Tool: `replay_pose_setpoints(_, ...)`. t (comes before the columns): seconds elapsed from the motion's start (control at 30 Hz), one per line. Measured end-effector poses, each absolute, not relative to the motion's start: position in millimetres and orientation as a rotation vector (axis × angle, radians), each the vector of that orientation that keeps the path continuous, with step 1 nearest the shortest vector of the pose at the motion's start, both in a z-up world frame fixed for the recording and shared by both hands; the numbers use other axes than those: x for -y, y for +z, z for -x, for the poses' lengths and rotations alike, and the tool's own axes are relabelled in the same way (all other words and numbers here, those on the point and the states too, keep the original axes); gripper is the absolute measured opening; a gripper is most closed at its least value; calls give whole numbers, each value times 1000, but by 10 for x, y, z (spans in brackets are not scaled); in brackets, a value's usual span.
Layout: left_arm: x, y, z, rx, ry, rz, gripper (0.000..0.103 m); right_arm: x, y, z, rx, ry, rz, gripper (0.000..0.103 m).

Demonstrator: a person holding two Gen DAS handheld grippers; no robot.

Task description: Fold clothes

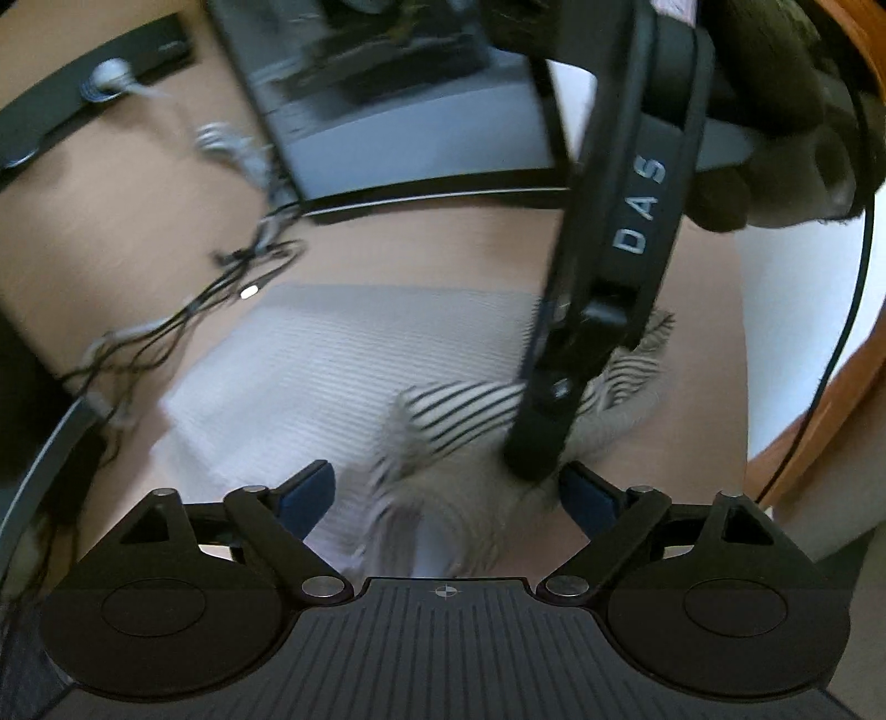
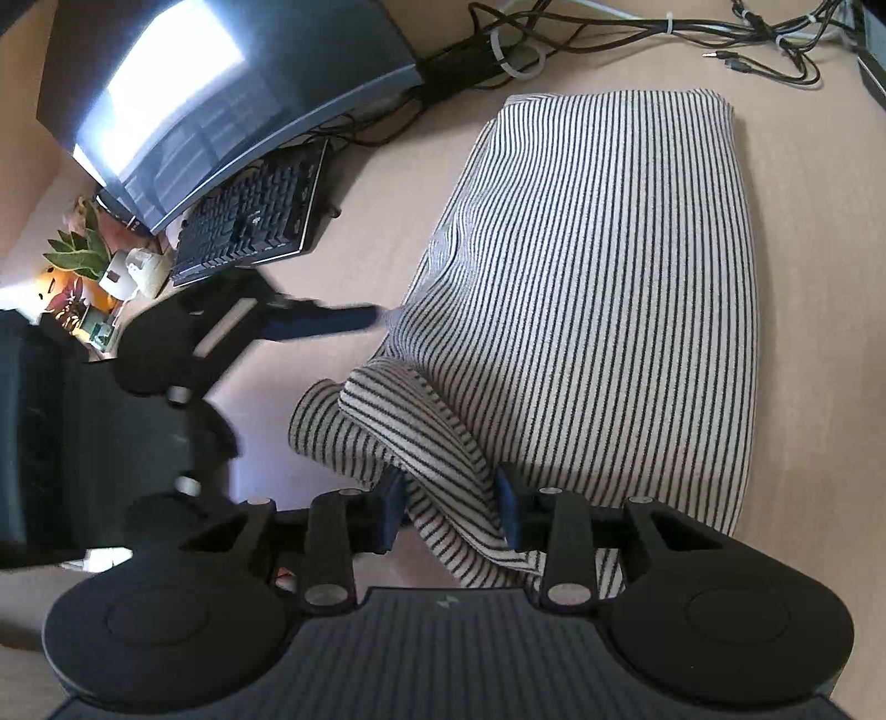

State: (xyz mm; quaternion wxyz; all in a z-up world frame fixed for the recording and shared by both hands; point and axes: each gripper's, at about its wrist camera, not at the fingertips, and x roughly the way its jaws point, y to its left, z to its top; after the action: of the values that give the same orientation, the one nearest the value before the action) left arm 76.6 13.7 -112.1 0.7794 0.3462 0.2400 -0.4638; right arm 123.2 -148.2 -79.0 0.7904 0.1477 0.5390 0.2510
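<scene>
A cream garment with thin dark stripes (image 2: 598, 288) lies folded on the tan desk (image 2: 803, 221). My right gripper (image 2: 449, 509) is shut on a raised fold of its near-left corner, and the cloth drapes between the blue pads (image 2: 393, 507). In the left wrist view my left gripper (image 1: 448, 487) is open just above the blurred garment (image 1: 332, 376), its blue pads (image 1: 310, 487) spread wide. My right gripper (image 1: 531, 459) comes down from the upper right onto the cloth just ahead of the left gripper's right pad. From the right wrist view, my left gripper (image 2: 354, 320) touches the garment's left edge.
A curved monitor (image 2: 221, 105) and a black keyboard (image 2: 249, 221) stand at the left, with tangled cables (image 2: 664, 33) along the back. Small plants (image 2: 77, 249) sit at the far left. A gloved hand (image 1: 775, 138) holds the right gripper. An orange wooden edge (image 1: 819, 415) runs along the right.
</scene>
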Motion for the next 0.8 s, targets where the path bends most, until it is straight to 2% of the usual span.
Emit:
replay_pose_setpoints(0.03,-99,-1141,-761,-515,-1020,-754,76,1492,-761,-1219,-1151,537,-304,34)
replay_pose_setpoints(0.07,-71,-1141,-756,-514,-1027,-741,73,1502,-732,-1205,-1142,533,-290,34)
replay_pose_setpoints(0.13,-20,-1141,-754,-517,-1040,-711,59,1529,-662,-1156,-1113,511,-240,34)
replay_pose_setpoints(0.23,-59,-1107,-933,-615,-1045,-572,51,1580,-493,-1025,-1034,470,-129,36)
replay_pose_setpoints(0.37,-224,-1073,-1357,-805,-1023,-265,49,1508,-421,-737,-885,420,180,63)
replay_pose_setpoints(0.5,-307,-1089,-1603,-902,-998,-92,49,1436,-370,-466,-730,367,470,65)
replay_pose_setpoints(0.77,-386,-1124,-1777,-974,-968,75,48,1083,-874,-563,-600,379,739,65)
replay_pose_setpoints(0.8,-421,-1113,-1757,-972,-957,81,48,1054,-893,-589,-590,387,752,59)
